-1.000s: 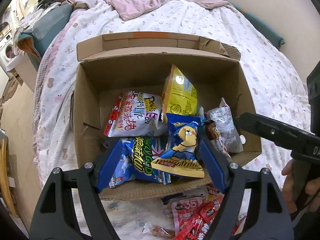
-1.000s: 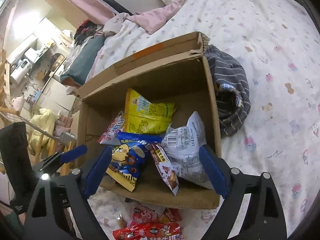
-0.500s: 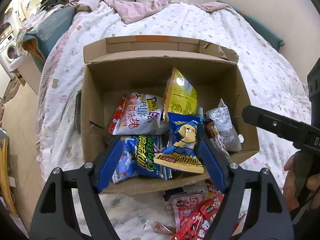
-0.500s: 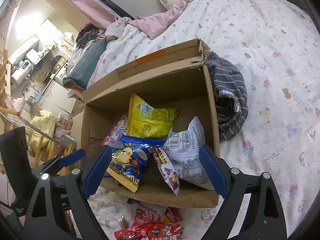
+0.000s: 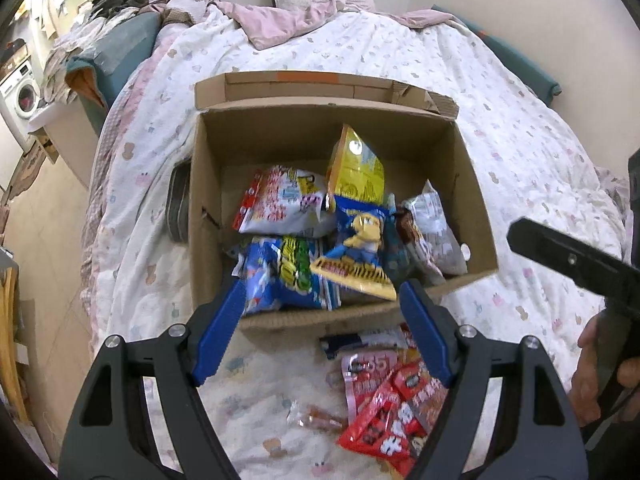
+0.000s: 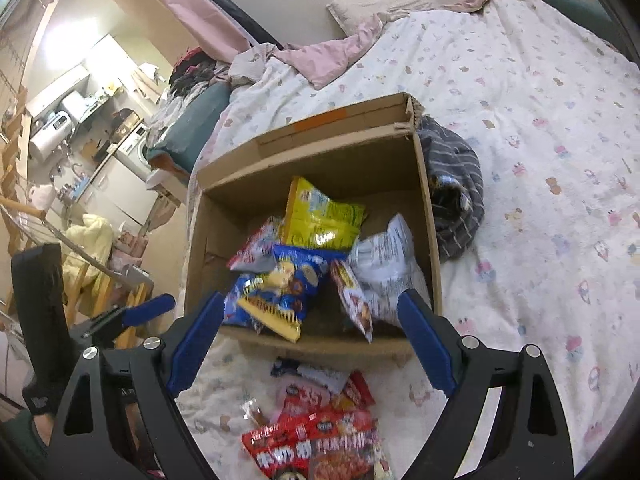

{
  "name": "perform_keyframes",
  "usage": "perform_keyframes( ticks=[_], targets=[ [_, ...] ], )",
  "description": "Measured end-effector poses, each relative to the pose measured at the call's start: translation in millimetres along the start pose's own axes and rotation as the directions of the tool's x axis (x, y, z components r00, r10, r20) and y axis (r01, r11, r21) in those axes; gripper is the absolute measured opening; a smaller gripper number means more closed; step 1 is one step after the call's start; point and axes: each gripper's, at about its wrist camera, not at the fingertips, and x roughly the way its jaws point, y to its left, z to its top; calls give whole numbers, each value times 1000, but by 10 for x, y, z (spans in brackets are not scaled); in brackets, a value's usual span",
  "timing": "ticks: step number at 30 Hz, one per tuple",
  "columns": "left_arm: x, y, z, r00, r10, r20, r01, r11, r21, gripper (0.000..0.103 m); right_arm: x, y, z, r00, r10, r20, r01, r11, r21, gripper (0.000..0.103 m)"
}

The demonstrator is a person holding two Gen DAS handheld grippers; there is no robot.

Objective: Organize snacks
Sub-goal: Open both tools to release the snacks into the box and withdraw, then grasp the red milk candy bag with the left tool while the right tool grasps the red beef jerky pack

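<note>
The pink packet (image 5: 370, 372) on the bed, just in front of the cardboard box (image 5: 208, 216), bears the number "35" in pale figures; the same "35" shows on it in the right wrist view (image 6: 308, 394). The red packets (image 5: 384, 420) near it carry large white characters, too blurred to read. Print on the bags inside the box is blurred and cannot be made out
</note>
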Motion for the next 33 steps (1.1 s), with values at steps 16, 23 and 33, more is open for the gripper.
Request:
perform_keyframes(
  ticks=[16, 23, 33],
  targets=[
    [-183, 235, -592, 998, 13, -67, -20, 995, -94, 77, -332, -74, -569, 999, -38, -32, 39, 999, 33, 91],
    [-90, 207, -652, 995, 7, -96, -19, 992, -123, 77, -354, -231, -676, 997, -64, -54, 67, 995, 71, 91],
    [602, -93, -1012, 913, -166, -371, 62, 959, -278, 77, -350, -505, -682, 994, -86, -72, 97, 981, 167, 91]
  ],
)
